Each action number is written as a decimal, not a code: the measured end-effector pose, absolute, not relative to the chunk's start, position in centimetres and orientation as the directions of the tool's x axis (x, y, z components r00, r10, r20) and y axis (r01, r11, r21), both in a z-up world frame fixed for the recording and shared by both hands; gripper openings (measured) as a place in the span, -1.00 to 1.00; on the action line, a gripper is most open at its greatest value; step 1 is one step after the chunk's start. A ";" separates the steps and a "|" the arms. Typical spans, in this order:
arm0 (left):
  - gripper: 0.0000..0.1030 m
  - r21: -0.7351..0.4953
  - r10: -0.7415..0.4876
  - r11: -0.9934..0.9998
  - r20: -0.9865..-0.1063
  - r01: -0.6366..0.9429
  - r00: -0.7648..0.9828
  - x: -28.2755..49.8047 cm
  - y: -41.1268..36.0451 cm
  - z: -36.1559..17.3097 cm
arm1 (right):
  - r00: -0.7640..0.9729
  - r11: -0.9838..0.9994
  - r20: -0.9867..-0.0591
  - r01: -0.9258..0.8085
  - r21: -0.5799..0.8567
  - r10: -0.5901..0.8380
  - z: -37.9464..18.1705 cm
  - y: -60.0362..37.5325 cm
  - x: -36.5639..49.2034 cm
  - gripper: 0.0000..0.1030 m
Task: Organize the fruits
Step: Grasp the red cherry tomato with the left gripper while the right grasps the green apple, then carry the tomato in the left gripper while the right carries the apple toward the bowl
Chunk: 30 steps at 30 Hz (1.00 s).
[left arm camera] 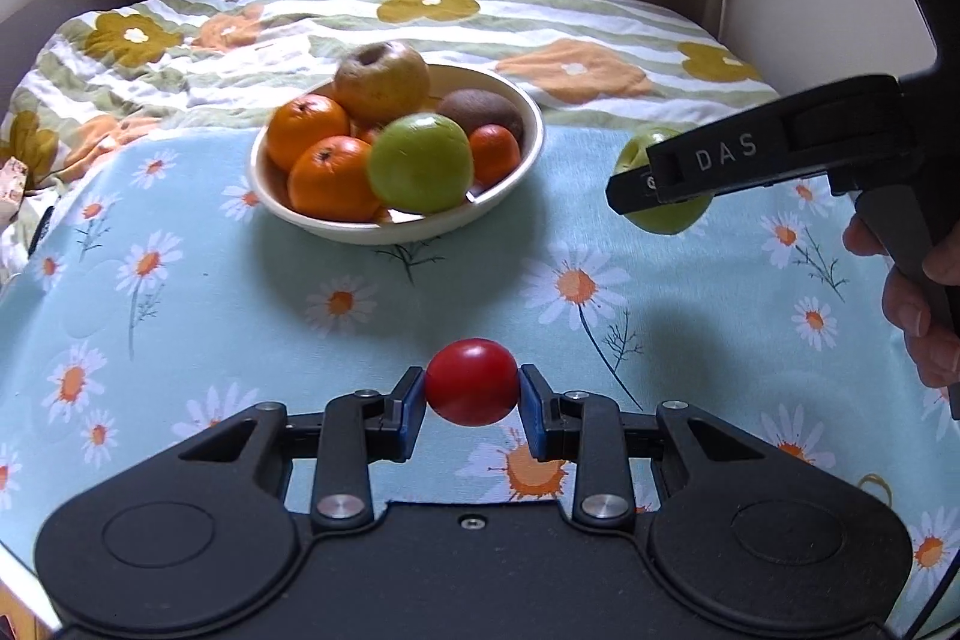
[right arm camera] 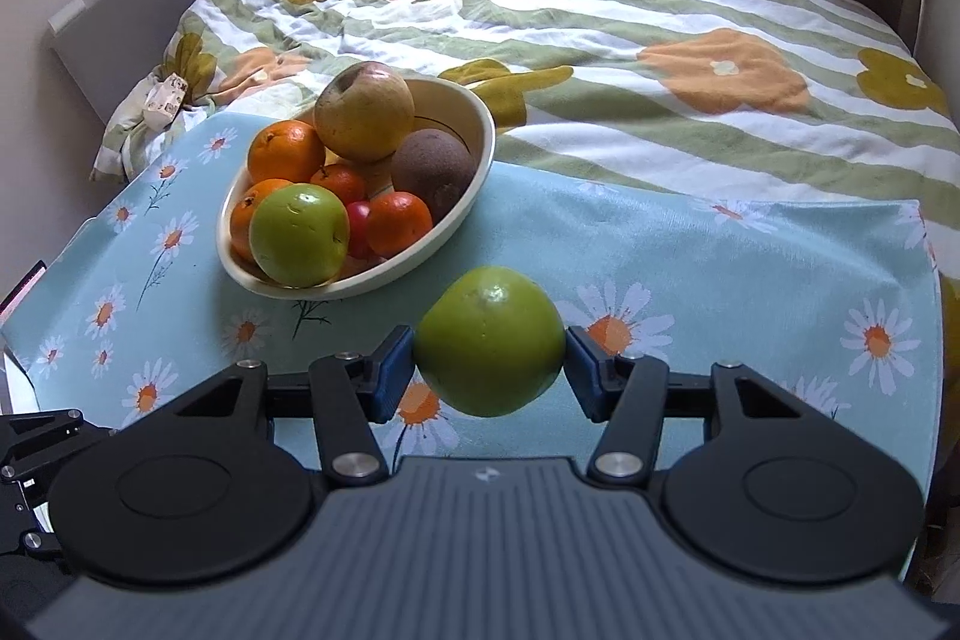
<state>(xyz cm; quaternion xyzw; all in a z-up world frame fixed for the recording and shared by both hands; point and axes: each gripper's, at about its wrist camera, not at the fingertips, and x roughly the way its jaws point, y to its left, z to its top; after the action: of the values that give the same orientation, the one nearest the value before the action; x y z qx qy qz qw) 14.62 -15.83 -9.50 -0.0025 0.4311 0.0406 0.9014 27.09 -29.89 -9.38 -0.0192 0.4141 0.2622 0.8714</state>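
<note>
A cream bowl [left arm camera: 516, 184] [right arm camera: 474, 124] on the daisy tablecloth holds several oranges, a green apple [left arm camera: 420, 163] [right arm camera: 299, 235], a yellowish apple [left arm camera: 382, 81] and a brown kiwi [left arm camera: 480, 109]. My left gripper [left arm camera: 472, 391] is shut on a small red fruit [left arm camera: 472, 382], held above the cloth in front of the bowl. My right gripper [right arm camera: 489, 352] is shut on a second green apple [right arm camera: 489, 346], right of the bowl; that apple also shows in the left wrist view [left arm camera: 666, 214], partly hidden by the gripper finger.
The blue daisy tablecloth [left arm camera: 180, 280] [right arm camera: 750, 268] covers the near surface. A striped flower-print quilt [left arm camera: 540, 28] [right arm camera: 660, 40] lies behind it. Curtains and a bright window stand at the back. A hand [left arm camera: 918, 316] holds the right gripper's handle.
</note>
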 end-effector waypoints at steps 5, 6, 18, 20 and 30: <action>-0.29 0.036 0.098 0.994 -0.750 -0.107 0.654 13.8 -14.8 -7.2 | 0.536 0.864 -0.723 -0.473 0.172 0.437 -7.4 -29.5 26.1 0.34; -0.29 0.039 0.103 0.993 -0.743 -0.111 0.661 13.6 -14.5 -6.7 | 0.540 0.865 -0.720 -0.472 0.170 0.436 -7.0 -29.5 25.9 0.34; -0.29 0.031 0.113 0.992 -0.670 -0.125 0.733 14.5 -8.7 -1.5 | 0.632 0.902 -0.667 -0.405 0.150 0.395 -1.5 -27.3 24.2 0.34; -0.29 0.031 0.098 0.994 -0.663 -0.103 0.742 15.1 -7.7 -0.7 | 0.646 0.910 -0.661 -0.386 0.150 0.382 -0.8 -26.5 24.2 0.34; -0.29 0.038 -0.014 0.998 -0.654 0.052 0.757 20.6 -4.5 0.8 | 0.695 0.947 -0.648 -0.277 0.159 0.312 1.1 -22.7 26.0 0.34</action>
<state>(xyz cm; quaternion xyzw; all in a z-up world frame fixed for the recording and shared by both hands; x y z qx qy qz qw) 20.64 -4.50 0.78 0.0270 0.3483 -0.0176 0.9368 25.97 -22.70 1.07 0.0245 0.3562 0.1602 0.9202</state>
